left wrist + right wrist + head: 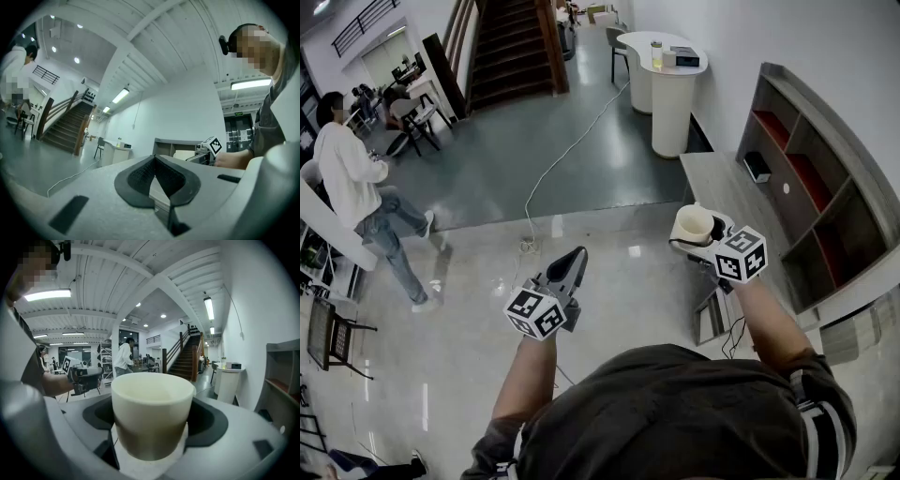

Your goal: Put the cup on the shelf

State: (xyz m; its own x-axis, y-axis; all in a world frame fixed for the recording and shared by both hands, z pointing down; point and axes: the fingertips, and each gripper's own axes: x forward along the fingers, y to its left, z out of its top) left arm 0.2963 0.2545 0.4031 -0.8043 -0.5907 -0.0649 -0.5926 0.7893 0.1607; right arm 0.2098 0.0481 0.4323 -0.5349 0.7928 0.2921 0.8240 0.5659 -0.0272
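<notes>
A cream cup (pixel 152 413) stands upright between the jaws of my right gripper (pixel 152 427), which is shut on it. In the head view the cup (pixel 693 224) is held in the air in my right gripper (pixel 698 236), just left of the grey desk (pixel 722 187). The grey shelf unit (pixel 825 178) with red-lined compartments stands on that desk against the right wall. My left gripper (pixel 573 265) is shut and holds nothing, low and left of the cup over the floor. The left gripper view shows its pads (pixel 140 176) meeting at the tip.
A small dark box (pixel 757 166) lies on the desk by the shelf. A white rounded counter (pixel 661 66) stands further back. A white cable (pixel 562 155) runs across the floor. A person in white (pixel 352 183) walks at the far left, near chairs and a staircase (pixel 511 42).
</notes>
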